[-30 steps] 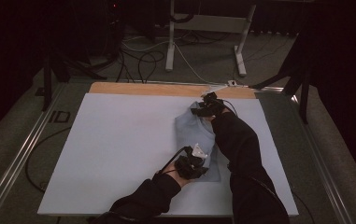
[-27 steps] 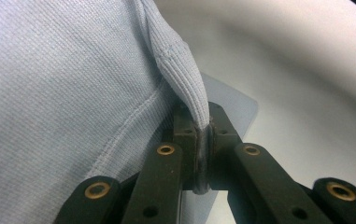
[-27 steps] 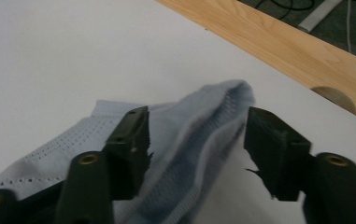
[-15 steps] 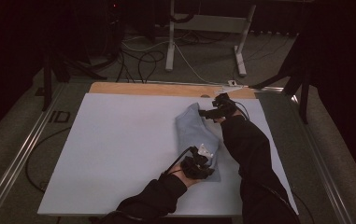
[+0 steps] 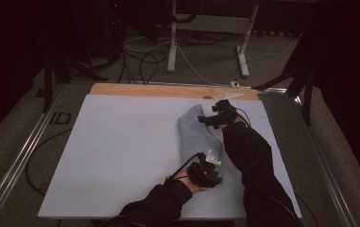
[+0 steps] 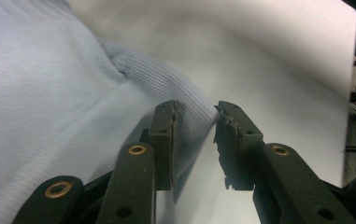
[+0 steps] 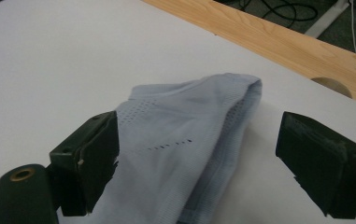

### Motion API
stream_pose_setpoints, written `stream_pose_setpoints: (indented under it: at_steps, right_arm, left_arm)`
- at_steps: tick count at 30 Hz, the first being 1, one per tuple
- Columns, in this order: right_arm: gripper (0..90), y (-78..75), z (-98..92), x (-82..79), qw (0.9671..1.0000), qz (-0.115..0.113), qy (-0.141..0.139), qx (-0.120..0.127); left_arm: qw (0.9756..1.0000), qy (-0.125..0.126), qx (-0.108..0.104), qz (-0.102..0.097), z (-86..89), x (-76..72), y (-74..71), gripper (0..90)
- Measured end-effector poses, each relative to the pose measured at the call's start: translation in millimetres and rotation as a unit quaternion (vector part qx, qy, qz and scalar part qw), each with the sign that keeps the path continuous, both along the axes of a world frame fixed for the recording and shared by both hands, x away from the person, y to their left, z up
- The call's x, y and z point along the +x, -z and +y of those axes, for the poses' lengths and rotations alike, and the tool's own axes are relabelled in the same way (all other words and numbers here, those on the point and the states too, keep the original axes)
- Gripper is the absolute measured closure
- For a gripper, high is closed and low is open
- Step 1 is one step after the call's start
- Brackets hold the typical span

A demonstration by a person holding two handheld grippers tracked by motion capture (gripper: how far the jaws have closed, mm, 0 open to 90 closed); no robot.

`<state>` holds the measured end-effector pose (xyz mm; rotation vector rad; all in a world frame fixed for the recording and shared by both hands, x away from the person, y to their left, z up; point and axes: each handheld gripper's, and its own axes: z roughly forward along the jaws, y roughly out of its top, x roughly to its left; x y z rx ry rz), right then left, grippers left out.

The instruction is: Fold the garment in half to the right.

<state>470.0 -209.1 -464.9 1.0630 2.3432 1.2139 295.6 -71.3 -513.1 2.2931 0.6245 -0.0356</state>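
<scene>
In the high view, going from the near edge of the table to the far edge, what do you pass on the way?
Left claw → light blue garment → right claw → bare wooden strip at the table's far edge.

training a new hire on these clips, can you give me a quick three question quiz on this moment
1. True or false: the right gripper has its jaws clamped shut on the light blue garment.
2. What part of the garment lies between the jaws of the left gripper? A) a button B) a ribbed edge C) a zip
3. What strip runs along the far edge of the white table cover?

Key:
1. False. The jaws stand wide, one on each side of the folded garment, not pressing it.
2. B. The ribbed edge sits between the parted jaws, which have just been opening.
3. A bare wooden edge.
</scene>
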Motion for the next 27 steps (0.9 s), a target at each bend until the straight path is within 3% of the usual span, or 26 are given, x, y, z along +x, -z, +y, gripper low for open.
stream_pose_setpoints:
  at_steps: [2,9,15,21,23,25,27]
  right_arm:
    - [13.5,0.1,1.6,-2.6,1.0000,-0.001,-0.003,-0.001]
    - [13.4,-3.3,3.8,-4.7,1.0000,-0.006,-0.006,0.005]
    - [13.4,-3.8,3.9,-3.3,1.0000,-0.006,-0.004,0.005]
    - [13.4,-0.6,5.4,-1.0,1.0000,-0.008,-0.001,0.002]
    - [13.2,0.4,6.8,0.2,0.9999,-0.015,0.002,-0.007]
    - [12.8,0.9,8.0,1.5,0.9996,-0.023,0.010,-0.009]
    - [12.6,1.6,9.4,3.6,0.9998,-0.014,0.010,-0.001]
  left_arm:
    - [0.9998,0.017,0.001,0.012,-0.1,-2.4,4.4,66.7]
    - [0.9989,0.034,-0.025,0.018,13.2,-9.4,-2.7,61.4]
    - [0.9976,0.030,-0.059,-0.018,34.5,-12.5,-17.5,44.3]
    - [0.9942,0.035,-0.097,-0.029,59.6,-11.2,-27.3,32.4]
    - [0.9929,0.039,-0.101,-0.049,65.7,-12.0,-28.3,23.2]
    - [0.9919,0.041,-0.107,-0.055,71.4,-12.2,-28.9,16.9]
    - [0.9897,0.045,-0.116,-0.072,79.1,-13.7,-29.9,15.0]
